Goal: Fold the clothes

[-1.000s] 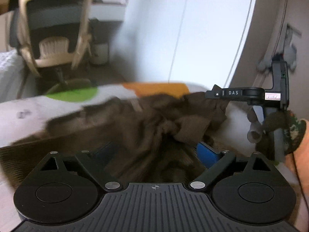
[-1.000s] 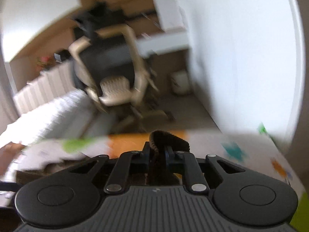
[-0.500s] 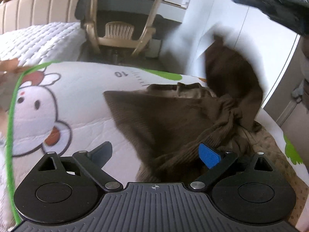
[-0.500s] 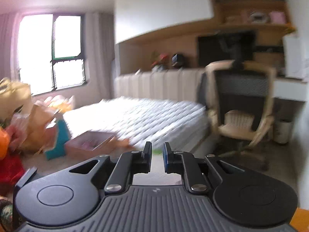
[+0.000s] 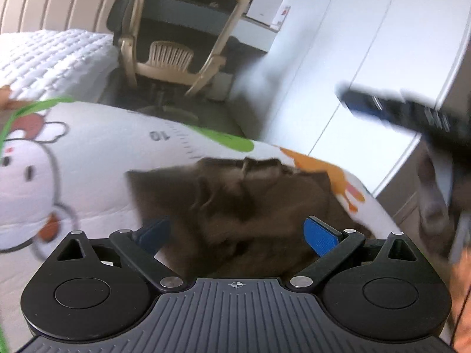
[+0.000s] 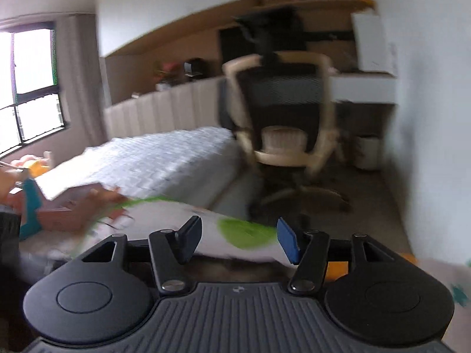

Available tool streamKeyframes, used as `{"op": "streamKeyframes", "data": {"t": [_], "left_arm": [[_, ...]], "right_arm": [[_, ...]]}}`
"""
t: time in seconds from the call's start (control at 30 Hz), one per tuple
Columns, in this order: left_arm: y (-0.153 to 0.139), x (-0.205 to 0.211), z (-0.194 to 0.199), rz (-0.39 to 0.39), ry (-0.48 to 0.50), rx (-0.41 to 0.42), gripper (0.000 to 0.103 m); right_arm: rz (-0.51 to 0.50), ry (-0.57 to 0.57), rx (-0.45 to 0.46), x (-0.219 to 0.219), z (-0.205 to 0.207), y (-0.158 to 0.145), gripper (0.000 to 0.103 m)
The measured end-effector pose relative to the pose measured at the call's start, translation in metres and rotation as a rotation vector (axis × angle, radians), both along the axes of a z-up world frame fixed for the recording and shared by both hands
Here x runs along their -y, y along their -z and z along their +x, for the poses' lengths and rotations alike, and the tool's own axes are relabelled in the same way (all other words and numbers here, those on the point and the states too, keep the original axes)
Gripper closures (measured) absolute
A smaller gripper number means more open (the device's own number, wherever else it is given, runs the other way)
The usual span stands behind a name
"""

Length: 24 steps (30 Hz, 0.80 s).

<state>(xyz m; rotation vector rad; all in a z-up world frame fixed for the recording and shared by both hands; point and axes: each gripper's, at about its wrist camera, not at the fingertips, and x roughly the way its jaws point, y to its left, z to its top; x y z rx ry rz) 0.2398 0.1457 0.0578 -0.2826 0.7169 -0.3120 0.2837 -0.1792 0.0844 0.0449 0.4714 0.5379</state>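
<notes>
The brown knit garment, bunched on the cartoon-print mat, looks soft and floppy, best pinched at an edge; the left gripper and right gripper both gape, grasping nothing.

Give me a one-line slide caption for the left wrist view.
Left gripper, jaws open, over a crumpled brown garment on a cartoon-print mat.

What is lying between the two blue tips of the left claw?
In the left wrist view, the crumpled brown garment lies between the open left claw's tips, on the cartoon-printed mat.
</notes>
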Motion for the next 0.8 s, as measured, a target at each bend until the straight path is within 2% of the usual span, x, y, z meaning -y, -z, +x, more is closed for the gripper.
{"op": "streamKeyframes", "data": {"t": [0.03,0.1,0.13,0.2,0.23,0.27,0.3,0.33,0.37,0.43,0.53,0.6,0.67,0.7,0.73,0.77,0.8], "left_arm": [[0.006,0.006,0.012,0.014,-0.011,-0.017,0.005],[0.019,0.017,0.03,0.056,-0.026,-0.047,0.018],[0.025,0.022,0.038,0.082,-0.029,-0.059,0.029],[0.037,0.032,0.05,0.144,-0.028,-0.078,0.037],[0.036,0.035,0.051,0.176,-0.026,-0.073,0.062],[0.033,0.037,0.052,0.207,-0.025,-0.065,0.083],[0.022,0.034,0.049,0.2,-0.027,-0.037,0.09],[0.01,0.029,0.045,0.184,-0.03,-0.006,0.092],[-0.003,0.024,0.042,0.169,-0.033,0.026,0.092],[-0.022,0.016,0.031,0.207,-0.034,0.09,0.092],[-0.011,0.012,0.024,0.284,-0.013,0.053,0.089],[0.011,0.012,0.023,0.348,0.004,-0.005,0.08],[0.032,0.011,0.02,0.398,0.02,-0.046,0.064],[0.033,0.008,0.018,0.404,0.024,-0.037,0.058],[0.032,0.005,0.016,0.409,0.027,-0.025,0.047],[0.027,-0.001,0.015,0.395,0.023,-0.023,0.037],[0.018,-0.011,0.014,0.349,0.011,-0.023,0.032]], "right_arm": [[-0.002,0.029,-0.01,0.012,0.002,0.005,0.044],[-0.005,0.087,-0.031,0.036,0.005,0.016,0.043],[-0.007,0.116,-0.042,0.048,0.007,0.022,0.043],[-0.01,0.157,-0.058,0.063,0.01,0.03,0.043],[-0.016,0.166,-0.056,0.066,0.011,0.032,0.043],[-0.024,0.168,-0.049,0.067,0.012,0.033,0.043],[-0.032,0.169,-0.042,0.068,0.013,0.034,0.043],[-0.047,0.159,-0.032,0.065,0.013,0.034,0.043],[-0.07,0.137,-0.018,0.058,0.014,0.035,0.043],[-0.117,0.086,0.003,0.041,0.015,0.036,0.043],[-0.224,-0.006,-0.034,0.008,0.02,0.052,0.041],[-0.331,-0.031,-0.059,-0.008,0.027,0.072,0.041],[-0.401,-0.053,-0.085,-0.017,0.034,0.086,0.034],[-0.358,-0.055,-0.107,-0.01,0.037,0.08,0.034],[-0.295,-0.055,-0.135,0.0,0.042,0.071,0.034],[-0.233,-0.051,-0.152,0.009,0.046,0.062,0.034],[-0.179,-0.04,-0.154,0.019,0.05,0.054,0.034]]}}
